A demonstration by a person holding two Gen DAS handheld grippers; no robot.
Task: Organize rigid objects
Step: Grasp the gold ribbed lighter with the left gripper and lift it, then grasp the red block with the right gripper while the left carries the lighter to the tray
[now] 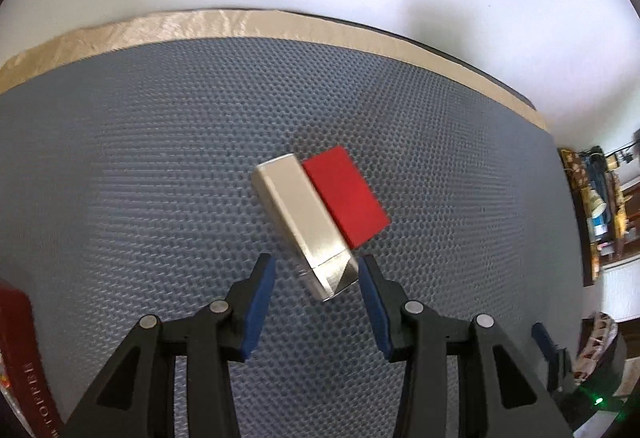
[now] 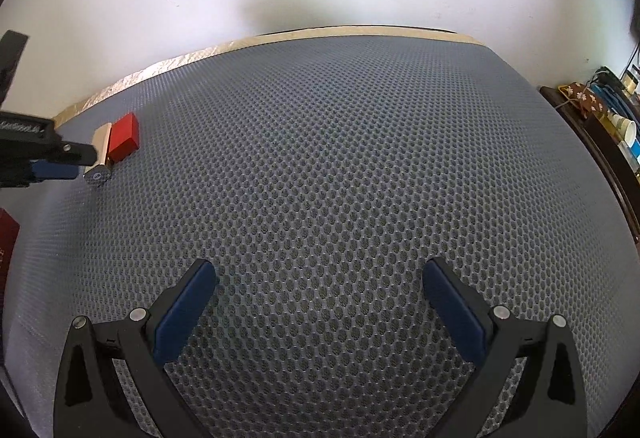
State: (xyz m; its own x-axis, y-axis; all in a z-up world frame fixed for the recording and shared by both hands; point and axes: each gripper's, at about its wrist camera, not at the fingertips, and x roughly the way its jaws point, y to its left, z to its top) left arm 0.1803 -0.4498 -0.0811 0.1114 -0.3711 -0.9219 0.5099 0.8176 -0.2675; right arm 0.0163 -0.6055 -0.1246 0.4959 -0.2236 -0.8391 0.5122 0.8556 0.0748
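From the left wrist view I see the silver box (image 1: 301,216) and the red block (image 1: 345,195) lying side by side on the grey mesh mat (image 1: 140,158) that covers the table, long sides touching, both angled the same way. I judge this pair as already grouped, though the silver box may need a final nudge to sit flush. A dark red box (image 1: 18,350) sits at the left edge of the mat, well apart from the pair, and I judge that it is left to place; I cannot tell what lies beyond it. The left tongs (image 1: 317,272) point steeply down at the near end of the silver box, partly open, with that end between the blue pads (image 1: 260,302). The right pad stands just beside the box corner and the left pad stands clear, so I read no grip. In the right wrist view the left tongs (image 2: 86,162) appear at the far left beside the same pair, with a small round dark piece (image 2: 97,176) at the near end of the silver box. The right tongs (image 2: 319,278) hover over bare mat, tilted down, spread wide, holding nothing.
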